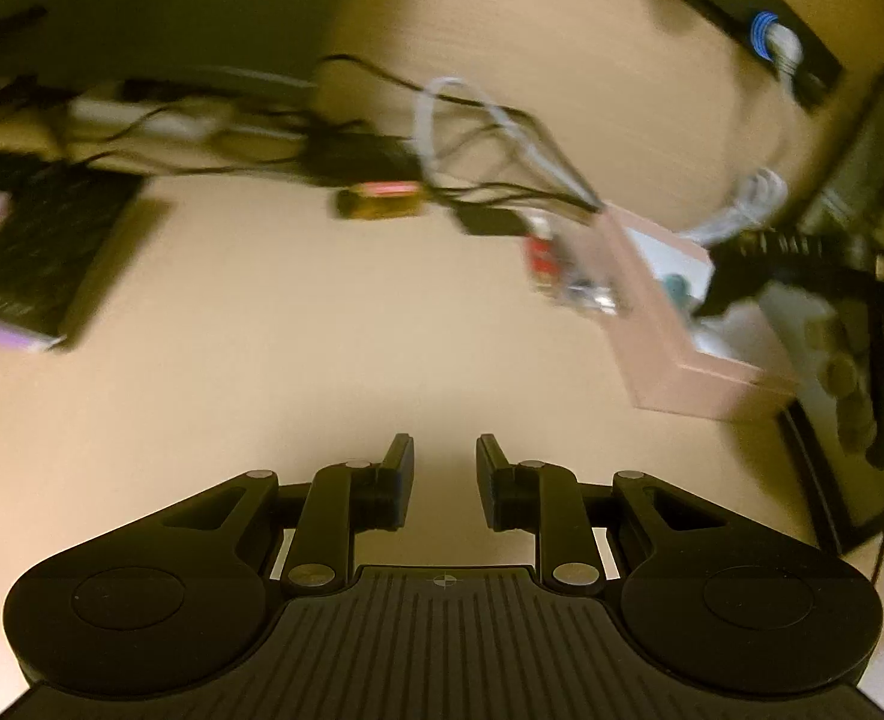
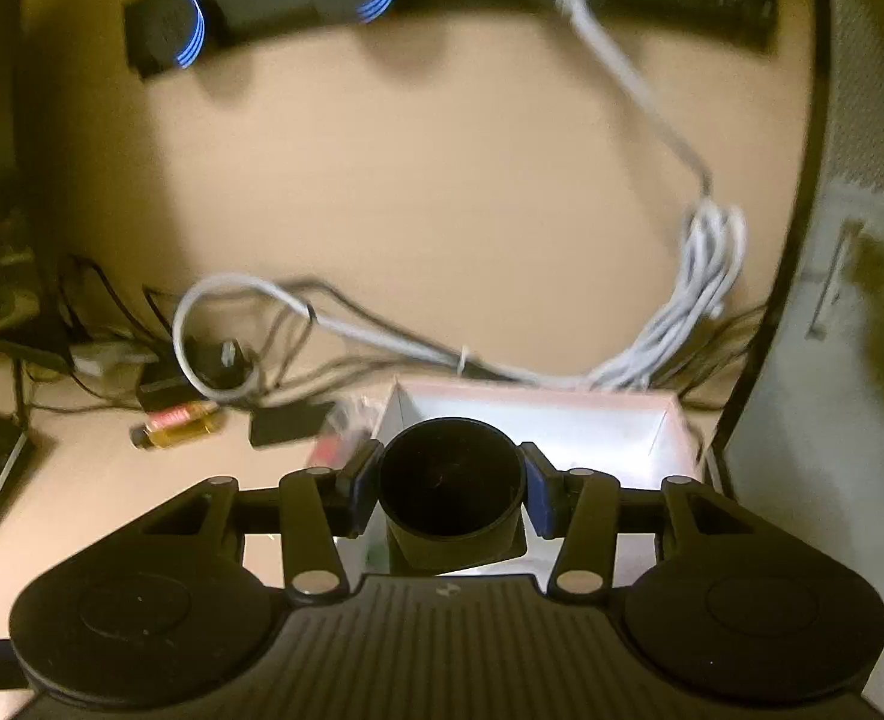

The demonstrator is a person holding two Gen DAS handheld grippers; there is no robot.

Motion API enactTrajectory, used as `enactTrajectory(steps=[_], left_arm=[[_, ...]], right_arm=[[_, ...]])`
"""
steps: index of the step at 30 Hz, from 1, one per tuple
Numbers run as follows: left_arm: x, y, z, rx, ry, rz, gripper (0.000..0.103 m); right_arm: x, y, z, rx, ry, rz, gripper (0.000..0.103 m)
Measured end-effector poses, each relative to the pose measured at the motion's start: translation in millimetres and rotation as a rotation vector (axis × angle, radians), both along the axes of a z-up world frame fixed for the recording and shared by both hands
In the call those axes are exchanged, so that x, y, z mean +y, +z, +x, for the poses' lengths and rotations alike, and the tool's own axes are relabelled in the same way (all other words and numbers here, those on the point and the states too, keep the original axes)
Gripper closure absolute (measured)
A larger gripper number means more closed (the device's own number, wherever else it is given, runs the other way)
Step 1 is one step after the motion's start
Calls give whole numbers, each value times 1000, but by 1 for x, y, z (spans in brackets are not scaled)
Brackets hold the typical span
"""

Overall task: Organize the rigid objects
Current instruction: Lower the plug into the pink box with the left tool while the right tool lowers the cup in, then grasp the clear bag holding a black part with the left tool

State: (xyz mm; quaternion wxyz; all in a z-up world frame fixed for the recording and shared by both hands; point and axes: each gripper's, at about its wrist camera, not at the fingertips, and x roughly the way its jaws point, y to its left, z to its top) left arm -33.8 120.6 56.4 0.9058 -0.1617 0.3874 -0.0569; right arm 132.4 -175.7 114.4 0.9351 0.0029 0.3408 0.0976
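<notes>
Left wrist view: the left gripper (image 1: pixel 443 468), jaws together and empty, hovers over the smooth tan table (image 1: pixel 261 360); an amber bottle (image 1: pixel 381 201) remains outside the pink box (image 1: pixel 670 354).

Right wrist view: the right gripper (image 2: pixel 451 483) clamps 1 matte black cylindrical cup (image 2: pixel 451 480) above that box, not yet released.

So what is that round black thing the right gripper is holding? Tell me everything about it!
It is a black cup, round like a short tube, open at the top and dark inside, so I cannot see anything in it. It looks like smooth plastic. The right gripper squeezes it from both sides with its blue pads, holding it about upright. It hangs over the pink box with white inside walls. Whether its bottom touches the box is hidden.
</notes>
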Motion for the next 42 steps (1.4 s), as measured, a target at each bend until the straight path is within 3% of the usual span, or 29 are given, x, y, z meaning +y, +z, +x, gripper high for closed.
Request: enactTrajectory(steps=[3,7,18,23,32,42], left_arm=[[10,-3,-3,22,19,14,78],[4,-7,3,35,-28,27,78],[-55,-7,62,-14,-264,69,78],[-82,-4,109,-43,-326,63,78],[-119,3,219,-16,-275,31,78],[-156,-27,256,48,-319,238,74]], right_arm=[[-1,-20,9,102,-9,34,48],[-7,-32,-3,128,-33,27,45],[4,-29,-108,-54,45,-328,41],[0,-30,-122,-10,-17,-316,41],[-5,-37,-161,46,-79,-325,41],[-24,-60,-179,151,-158,-301,41]])
